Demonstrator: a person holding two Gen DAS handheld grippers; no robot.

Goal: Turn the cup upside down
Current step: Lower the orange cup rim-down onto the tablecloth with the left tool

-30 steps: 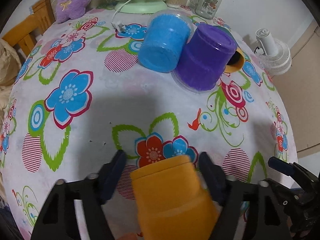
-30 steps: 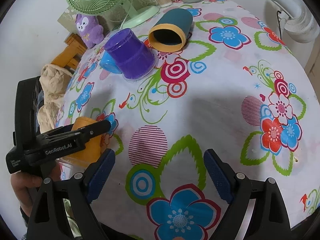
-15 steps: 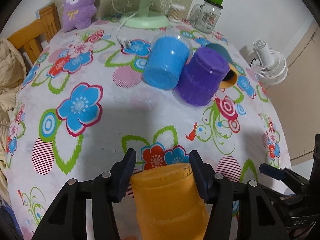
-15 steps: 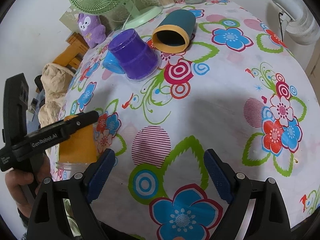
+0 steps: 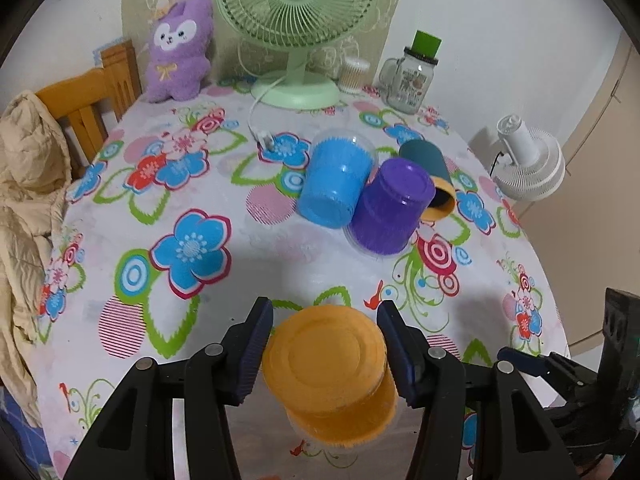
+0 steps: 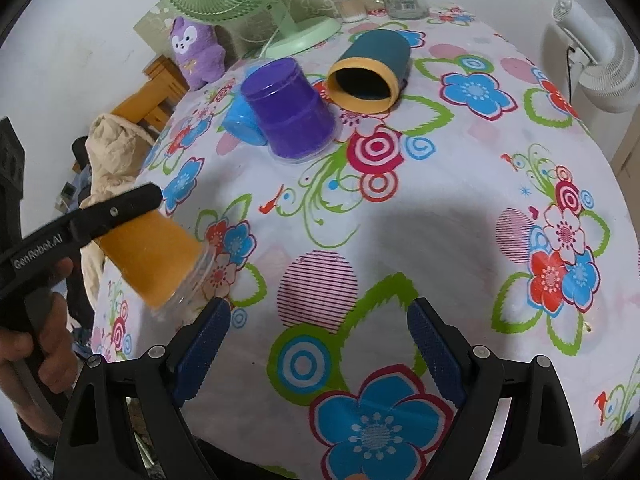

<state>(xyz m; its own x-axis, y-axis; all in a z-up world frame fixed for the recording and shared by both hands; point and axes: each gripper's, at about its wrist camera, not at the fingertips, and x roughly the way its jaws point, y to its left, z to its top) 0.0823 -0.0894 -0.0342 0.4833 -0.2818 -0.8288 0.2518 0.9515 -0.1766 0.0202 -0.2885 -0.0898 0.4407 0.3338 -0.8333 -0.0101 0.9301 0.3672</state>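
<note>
My left gripper [image 5: 325,350] is shut on an orange cup [image 5: 330,372] and holds it in the air above the near edge of the floral table [image 5: 200,184]. The cup's closed bottom faces the camera and it is tilted. In the right wrist view the orange cup [image 6: 148,264] hangs at the left, its clear rim pointing down and right, with the left gripper's finger [image 6: 116,212] across it. My right gripper [image 6: 318,344] is open and empty over the table's front.
A blue cup [image 5: 334,184] and a purple cup [image 5: 394,208] stand upside down mid-table, touching. A teal cup with a yellow rim [image 6: 370,72] lies on its side behind them. A green fan [image 5: 296,20], purple plush [image 5: 178,52], glass jar [image 5: 412,76] stand at the back.
My left gripper has closed on the orange cup, lifted it and tilted it, so its bottom now faces the camera. The right gripper has stayed open and nearly still.
</note>
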